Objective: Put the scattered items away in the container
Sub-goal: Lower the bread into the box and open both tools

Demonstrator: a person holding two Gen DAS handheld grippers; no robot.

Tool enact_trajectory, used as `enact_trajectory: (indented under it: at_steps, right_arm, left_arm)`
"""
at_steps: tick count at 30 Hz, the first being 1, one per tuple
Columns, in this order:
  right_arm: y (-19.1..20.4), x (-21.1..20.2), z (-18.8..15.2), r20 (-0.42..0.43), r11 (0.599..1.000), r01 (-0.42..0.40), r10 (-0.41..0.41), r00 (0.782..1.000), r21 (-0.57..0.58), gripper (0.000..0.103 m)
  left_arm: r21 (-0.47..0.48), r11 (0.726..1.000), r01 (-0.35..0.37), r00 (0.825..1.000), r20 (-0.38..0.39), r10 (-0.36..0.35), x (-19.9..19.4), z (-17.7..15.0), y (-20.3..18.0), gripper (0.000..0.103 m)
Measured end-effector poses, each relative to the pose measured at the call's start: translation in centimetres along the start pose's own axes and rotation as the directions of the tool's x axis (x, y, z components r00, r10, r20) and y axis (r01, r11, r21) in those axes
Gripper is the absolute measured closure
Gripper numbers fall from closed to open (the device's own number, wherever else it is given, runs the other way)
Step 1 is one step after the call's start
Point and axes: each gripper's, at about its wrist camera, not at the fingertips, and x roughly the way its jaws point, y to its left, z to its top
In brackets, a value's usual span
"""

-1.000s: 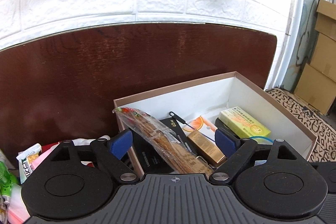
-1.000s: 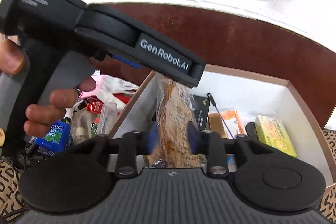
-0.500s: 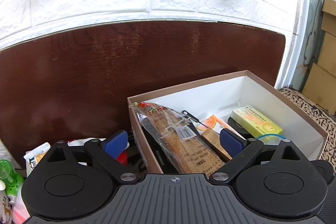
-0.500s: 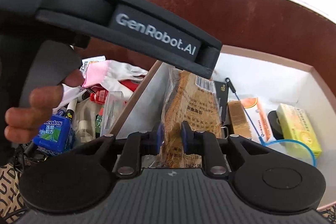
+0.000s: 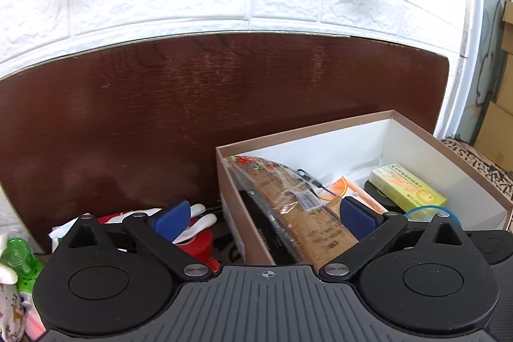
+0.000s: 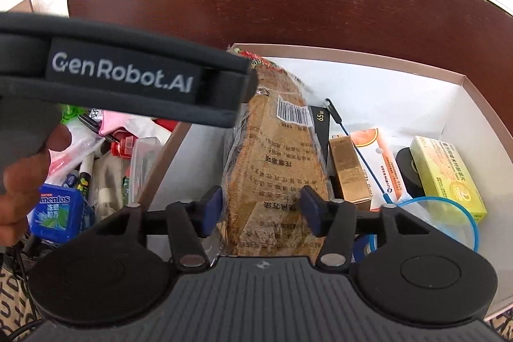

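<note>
— Anything readable here?
— "GenRobot.AI" in white on the black tool body (image 6: 123, 77), and "mentos" on the blue tin (image 6: 57, 210).
— In the box?
— "65w" on the black carton (image 6: 320, 117), a barcode on the wrapped snack pack (image 6: 293, 114), Chinese print below it.

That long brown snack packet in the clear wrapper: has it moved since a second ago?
Yes. The snack packet now lies lower in the box, its top dropped near the rim; the right gripper jaws have just opened off it.

A clear-wrapped brown snack packet (image 6: 282, 169) is lying lengthwise inside the white-lined box (image 6: 461, 104). It is leaning against the box's left wall.
</note>
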Motion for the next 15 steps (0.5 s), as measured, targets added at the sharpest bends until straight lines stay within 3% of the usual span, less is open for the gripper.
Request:
enact_trajectory:
  at_steps: [2, 3, 4, 15]
  right_arm:
    - [-0.1, -0.6, -0.1, 0.027, 1.0, 0.023, -0.024, 0.999, 0.014, 0.029]
    - [-0.3, -1.0, -0.2, 0.04, 0.999, 0.026, -0.027, 0.999, 0.024, 0.011]
    - [-0.5, -1.5, -0.2, 0.055, 0.999, 0.016, -0.018, 0.998, 0.035, 0.003]
    - [1.2, -7.1, -0.9, 0.172, 1.0, -0.017, 0.018, 0.985, -0.005, 0.002]
  left_arm:
    - [-0.002, 1.0, -0.006, 1.0, 0.001, 0.006, -0.6, -0.2, 0.0, 0.0]
    - [-0.002, 1.0, -0.006, 1.0, 0.008, 0.006, -1.0, -0.3, 0.0, 0.0]
    - [-0.003, 1.0, -0.008, 1.0, 0.014, 0.008, -1.4, -0.4, 0.0, 0.0]
    - [-0.058, 0.998, -0.017, 1.0, 0.025, 0.018, -8.1, -2.7, -0.2, 0.0]
